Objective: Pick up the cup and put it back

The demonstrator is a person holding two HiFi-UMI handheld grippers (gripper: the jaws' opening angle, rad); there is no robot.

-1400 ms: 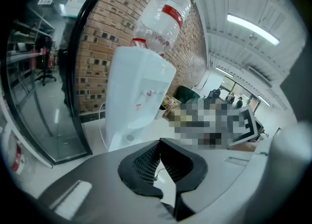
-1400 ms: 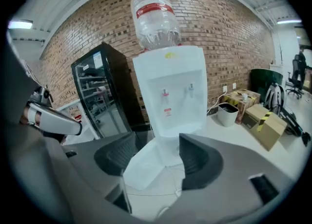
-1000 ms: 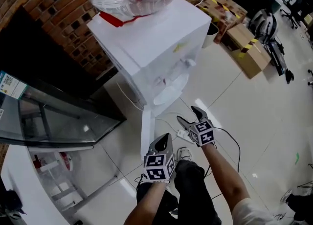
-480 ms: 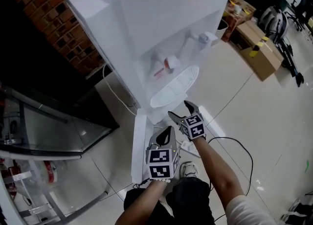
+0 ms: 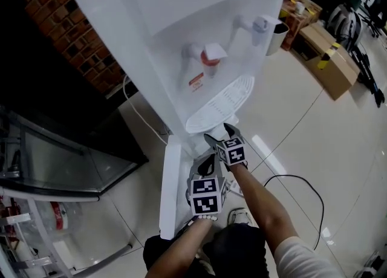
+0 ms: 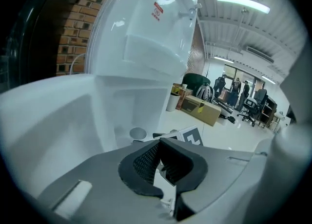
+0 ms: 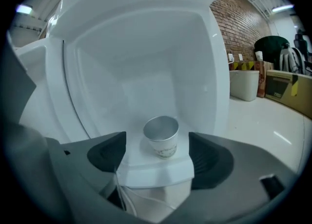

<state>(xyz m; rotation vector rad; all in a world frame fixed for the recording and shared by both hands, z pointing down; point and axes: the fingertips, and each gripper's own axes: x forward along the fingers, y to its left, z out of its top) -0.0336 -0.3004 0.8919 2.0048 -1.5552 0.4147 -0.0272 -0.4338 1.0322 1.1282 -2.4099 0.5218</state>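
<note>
Right gripper (image 7: 157,156) jaws are spread wide and gripping nothing. The paper cup (image 7: 162,135) stands upright at twelve o'clock just beyond the tips, on a white ledge (image 7: 155,169) inside the water dispenser's (image 5: 181,41) lower compartment. The cup's mouth faces up and its grey inside looks bare. The left gripper (image 6: 163,157) sits clenched, pads together on nothing, low at six o'clock behind the right one. Off at two o'clock on the floor there's a taped cardboard box (image 5: 335,65), closed. A waste bin (image 5: 278,35) stands beside the dispenser, contents not visible.
</note>
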